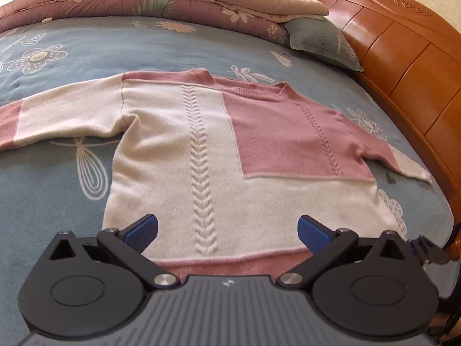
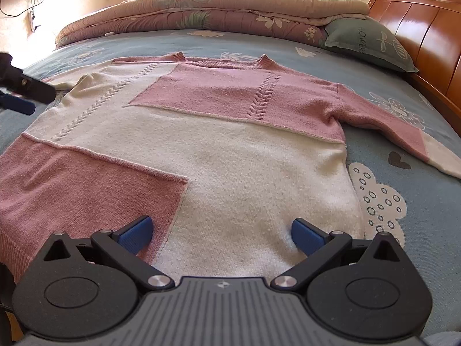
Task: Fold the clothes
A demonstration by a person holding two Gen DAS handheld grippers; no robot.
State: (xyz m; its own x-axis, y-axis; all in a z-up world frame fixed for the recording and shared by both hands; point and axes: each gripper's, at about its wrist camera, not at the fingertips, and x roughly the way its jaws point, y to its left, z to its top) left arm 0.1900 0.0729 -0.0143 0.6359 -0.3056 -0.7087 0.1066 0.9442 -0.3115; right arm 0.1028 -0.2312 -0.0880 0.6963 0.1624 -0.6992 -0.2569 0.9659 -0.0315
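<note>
On the bed, centre of both views: pink-and-cream knit sweater (image 1: pixel 219 150) laid flat, front up, on the blue floral sheet (image 1: pixel 86 49). Neckline toward 12 o'clock, hem toward 6 o'clock, just under both cameras. Sleeves spread out to 9 and 3 o'clock; the 3 o'clock cuff ends near the wooden headboard (image 1: pixel 403 52).

Left gripper (image 1: pixel 227 232): jaws spread wide, nothing between them. Blue pads (image 1: pixel 142 232) sit over the lower body of the sweater near the pink hem band; cannot tell if they touch the knit. The cable-knit column runs up from between the fingers toward 12 o'clock.

Right gripper (image 2: pixel 220 235): jaws also wide apart, empty. Its left pad sits over the pink lower panel, its right pad over the cream part, close to the hem at 6 o'clock. Contact with the fabric not clear.

In the right wrist view the left gripper's tip shows at 9 o'clock, by the sweater's edge.

Folded quilt (image 2: pixel 201 8) lies along the far side of the bed at 12 o'clock; green pillow (image 2: pixel 371 43) at 2 o'clock against the headboard.
</note>
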